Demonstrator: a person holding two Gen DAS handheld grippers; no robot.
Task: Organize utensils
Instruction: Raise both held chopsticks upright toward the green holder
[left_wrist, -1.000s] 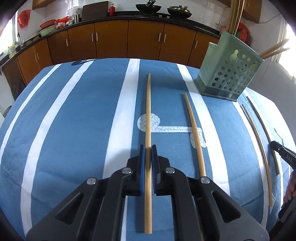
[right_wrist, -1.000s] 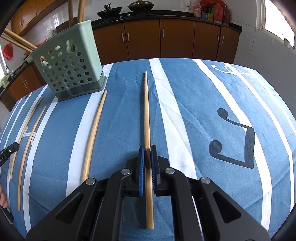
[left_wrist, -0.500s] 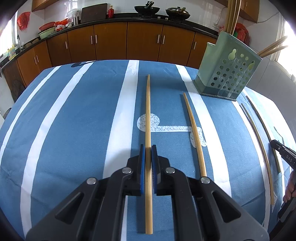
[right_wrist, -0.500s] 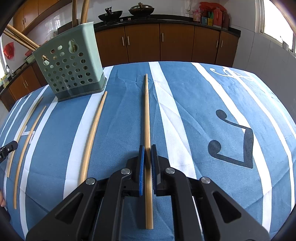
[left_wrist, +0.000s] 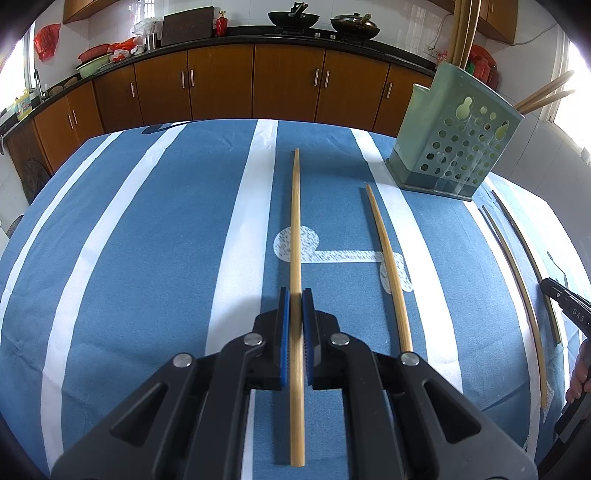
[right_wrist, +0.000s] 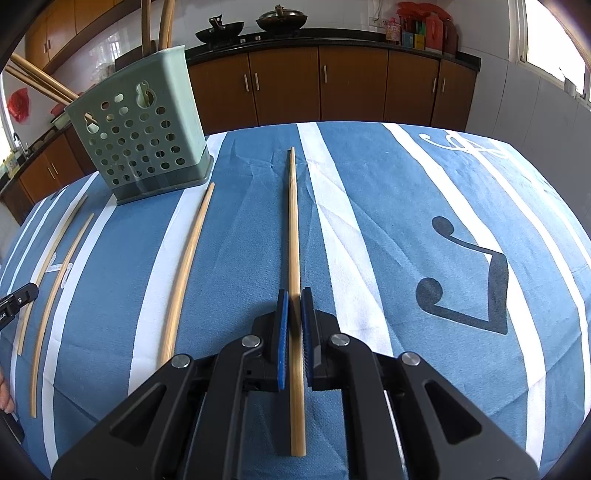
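My left gripper is shut on a bamboo chopstick that points forward above the cloth. My right gripper is shut on another bamboo chopstick, also pointing forward. A green perforated utensil holder stands far right in the left wrist view and far left in the right wrist view, with several chopsticks standing in it. A loose chopstick lies on the cloth between the grippers; it also shows in the right wrist view. Two more chopsticks lie further left there.
The table carries a blue cloth with white stripes. Brown kitchen cabinets and a counter with woks run along the back. The other gripper's tip shows at the right edge of the left wrist view.
Both grippers, each holding its chopstick, have lifted and tilted slightly; the table and holder sit a little lower in both views. Grips are unchanged.
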